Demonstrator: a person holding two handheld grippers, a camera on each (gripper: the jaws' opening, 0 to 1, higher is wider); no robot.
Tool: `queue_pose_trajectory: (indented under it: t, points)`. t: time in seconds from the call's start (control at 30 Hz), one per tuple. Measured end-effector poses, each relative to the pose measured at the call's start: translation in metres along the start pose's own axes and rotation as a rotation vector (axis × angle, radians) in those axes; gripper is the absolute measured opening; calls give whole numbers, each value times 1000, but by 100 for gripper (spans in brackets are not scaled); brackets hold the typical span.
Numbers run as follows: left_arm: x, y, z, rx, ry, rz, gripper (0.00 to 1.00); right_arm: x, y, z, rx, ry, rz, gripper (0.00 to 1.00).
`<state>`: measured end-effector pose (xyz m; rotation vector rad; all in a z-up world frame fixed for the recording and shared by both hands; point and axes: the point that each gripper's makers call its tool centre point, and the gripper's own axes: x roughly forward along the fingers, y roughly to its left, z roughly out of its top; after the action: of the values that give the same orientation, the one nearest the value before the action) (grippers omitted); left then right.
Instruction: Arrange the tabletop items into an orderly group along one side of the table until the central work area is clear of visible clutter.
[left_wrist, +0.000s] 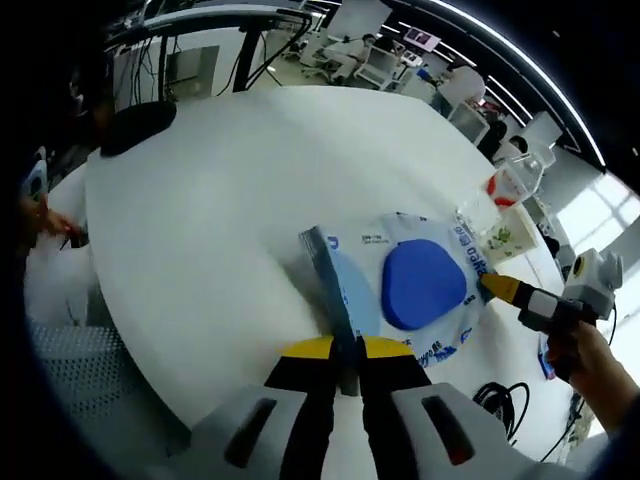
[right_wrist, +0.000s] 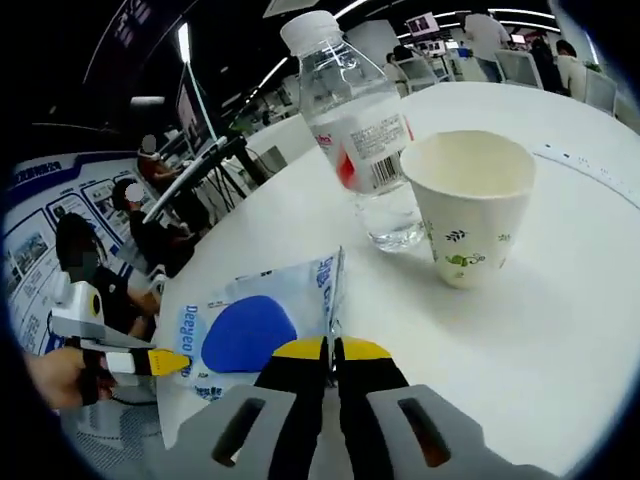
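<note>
Plainly the wet-wipe pack (left_wrist: 415, 290) is a soft, light, crinkly plastic pouch with a blue flap in its middle; I judge it floppy and a little slippery, best taken by a flat sealed edge, as both grippers are doing. It lies flat on the white table (left_wrist: 200, 230) near the near edge, and in the left gripper view its long axis runs left to right, from one gripper to the other. The left gripper (left_wrist: 345, 352) has its jaws pressed together on the pack's raised left edge, while the right gripper (right_wrist: 333, 350) pinches the opposite edge, jaws closed on the film. Just beyond the pack stand a paper cup (right_wrist: 468, 205) and, touching or just beside it, a clear water bottle (right_wrist: 360, 130), both upright and easily tipped.
</note>
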<state>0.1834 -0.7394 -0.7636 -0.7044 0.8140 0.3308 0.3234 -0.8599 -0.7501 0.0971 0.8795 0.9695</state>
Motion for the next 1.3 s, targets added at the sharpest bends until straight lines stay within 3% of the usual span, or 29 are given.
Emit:
queue_pose_trajectory:
  t: [0.37, 0.63, 0.73, 0.83, 0.93, 1.3]
  points:
    - [-7, -4, 5, -36, -9, -51, 0, -13, 8, -1, -31, -14, 8, 0]
    - [-16, -17, 14, 24, -17, -99, 0, -34, 13, 4, 10, -70, 0, 0]
    - [-21, -26, 24, -67, -41, -160, 0, -46, 14, 9, 24, -108, -10, 0]
    - [-25, -30, 28, -12, -31, -178, 0, -58, 18, 13, 50, -152, 1, 0]
    - [-32, -43, 33, 26, -27, -219, 0, -70, 21, 15, 35, -175, -23, 0]
    - [-49, -96, 49, 216, -5, -385, 0, -138, 22, 26, 96, -358, -132, 0]
